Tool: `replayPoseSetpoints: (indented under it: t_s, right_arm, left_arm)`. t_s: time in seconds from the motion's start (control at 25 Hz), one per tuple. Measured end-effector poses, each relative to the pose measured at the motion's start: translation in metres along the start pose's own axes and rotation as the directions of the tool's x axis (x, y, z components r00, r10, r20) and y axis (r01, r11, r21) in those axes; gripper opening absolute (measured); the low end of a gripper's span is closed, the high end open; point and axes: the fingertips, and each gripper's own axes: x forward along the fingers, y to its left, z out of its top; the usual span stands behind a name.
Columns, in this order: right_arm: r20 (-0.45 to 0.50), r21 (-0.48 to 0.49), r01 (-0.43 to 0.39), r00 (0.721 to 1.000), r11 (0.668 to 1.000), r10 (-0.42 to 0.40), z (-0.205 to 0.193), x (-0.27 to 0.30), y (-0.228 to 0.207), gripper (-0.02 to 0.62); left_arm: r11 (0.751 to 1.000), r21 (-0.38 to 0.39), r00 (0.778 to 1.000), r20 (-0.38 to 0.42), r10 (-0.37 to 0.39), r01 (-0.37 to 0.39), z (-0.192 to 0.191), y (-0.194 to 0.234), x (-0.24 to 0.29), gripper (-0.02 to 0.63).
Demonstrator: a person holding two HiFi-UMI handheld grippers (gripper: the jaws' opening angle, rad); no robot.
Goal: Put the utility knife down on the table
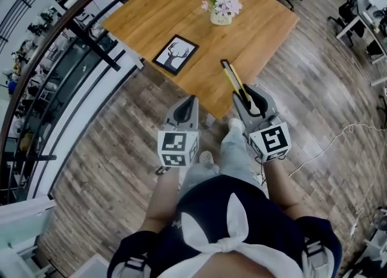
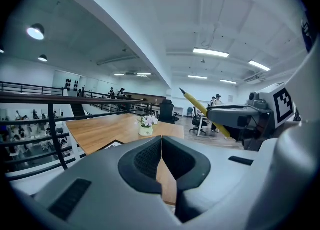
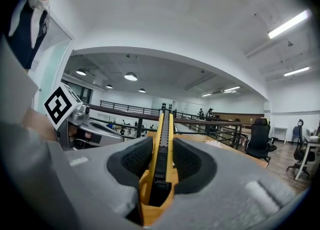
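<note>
The yellow utility knife point(image 1: 233, 77) is held in my right gripper point(image 1: 245, 93), which is shut on its handle. The knife's tip juts out over the near corner of the wooden table point(image 1: 181, 5). In the right gripper view the knife point(image 3: 163, 144) stands on edge between the two dark pads and points straight ahead. My left gripper point(image 1: 192, 100) hovers just before the table's near edge, left of the right one, shut with nothing in it. In the left gripper view its pads point(image 2: 150, 156) meet, and the knife point(image 2: 202, 108) shows at the right.
On the table stand a small pot of pink flowers point(image 1: 222, 9) and a black picture frame with a deer point(image 1: 175, 53). A dark railing point(image 1: 91, 38) runs along the left over a drop. A white cable point(image 1: 329, 144) lies on the wood floor at the right.
</note>
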Motion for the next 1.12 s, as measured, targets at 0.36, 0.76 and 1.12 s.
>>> replayPoseSetpoints:
  t_s: [0.36,0.76,1.12]
  right_arm:
    - [0.043,-0.009,-0.058,0.997,0.998,0.058,0.007,0.030,-0.029,0.123]
    - [0.089,-0.032,-0.151,0.984,0.988,0.153,0.024,0.065,-0.083,0.123]
    - [0.097,-0.014,-0.210,0.973,0.978,0.211,0.017,0.094,-0.108,0.123]
  left_arm:
    - [0.998,0.011,0.998,-0.009,0.064,-0.063,0.011,0.013,0.030,0.020]
    - [0.986,-0.002,0.986,-0.005,0.164,-0.164,0.039,0.020,0.077,0.020]
    - [0.970,-0.010,0.970,-0.020,0.243,-0.243,0.042,0.034,0.098,0.020]
